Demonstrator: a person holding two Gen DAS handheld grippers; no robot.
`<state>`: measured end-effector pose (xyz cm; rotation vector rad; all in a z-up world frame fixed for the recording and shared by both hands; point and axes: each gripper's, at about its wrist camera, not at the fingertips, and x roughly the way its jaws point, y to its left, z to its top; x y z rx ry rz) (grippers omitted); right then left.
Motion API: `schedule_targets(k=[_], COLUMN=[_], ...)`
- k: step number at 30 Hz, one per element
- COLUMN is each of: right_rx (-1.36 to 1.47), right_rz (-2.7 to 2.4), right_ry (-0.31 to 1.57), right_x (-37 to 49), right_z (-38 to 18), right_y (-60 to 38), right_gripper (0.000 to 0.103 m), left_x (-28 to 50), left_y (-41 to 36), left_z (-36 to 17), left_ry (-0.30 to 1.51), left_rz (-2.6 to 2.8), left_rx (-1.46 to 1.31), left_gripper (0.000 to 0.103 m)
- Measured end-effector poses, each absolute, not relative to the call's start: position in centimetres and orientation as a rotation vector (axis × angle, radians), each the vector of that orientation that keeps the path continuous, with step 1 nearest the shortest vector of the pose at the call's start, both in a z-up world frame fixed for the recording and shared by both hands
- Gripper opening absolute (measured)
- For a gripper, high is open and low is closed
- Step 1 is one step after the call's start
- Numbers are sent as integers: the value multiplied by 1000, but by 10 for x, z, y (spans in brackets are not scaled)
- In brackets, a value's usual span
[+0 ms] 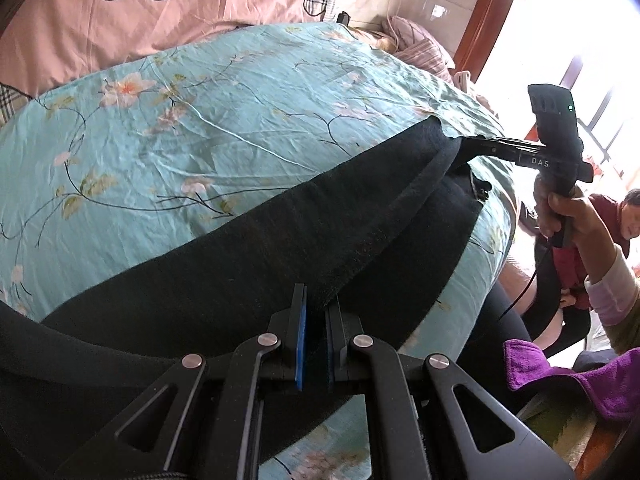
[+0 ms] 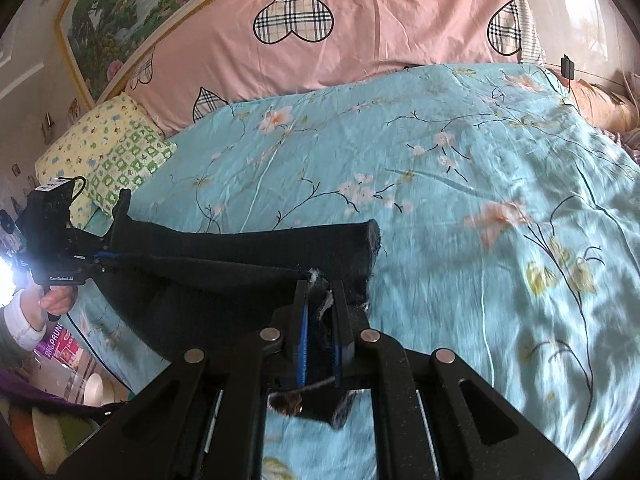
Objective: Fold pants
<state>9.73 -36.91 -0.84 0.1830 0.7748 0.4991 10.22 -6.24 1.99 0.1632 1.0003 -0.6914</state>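
Black pants (image 1: 280,232) lie stretched across a turquoise floral bedsheet (image 1: 200,120). My left gripper (image 1: 318,300) is shut on one end of the pants, lifting the edge. My right gripper (image 2: 320,292) is shut on the other end of the pants (image 2: 240,256), near a frayed hem. In the left wrist view the right gripper (image 1: 472,146) shows at the far end of the cloth, clamped on it. In the right wrist view the left gripper (image 2: 106,258) shows at the left, clamped on the cloth. One trouser leg lies over the other.
A pink quilt with plaid hearts (image 2: 360,28) lies along the back of the bed. A yellow-green pillow (image 2: 108,152) sits at the left. A seated person (image 1: 624,216) and a purple cloth (image 1: 568,380) are beside the bed's edge. A window (image 1: 560,40) is bright behind.
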Motion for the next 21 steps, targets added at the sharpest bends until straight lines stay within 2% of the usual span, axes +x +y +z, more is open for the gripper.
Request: schedule_targets(k=[6,21], right_rx=[129,91], right_rz=[499,452], right_ry=[767,842], right_x=[83,69], right_z=[0,-27], right_y=[-364,-369], right_gripper=[10,10], left_x=[91,76], left_y=[-62,-67], left_z=[23,-8], left_ry=[992,1048], left_rz=[-711,-730], left_rx=[158,169], left_gripper=[6,7])
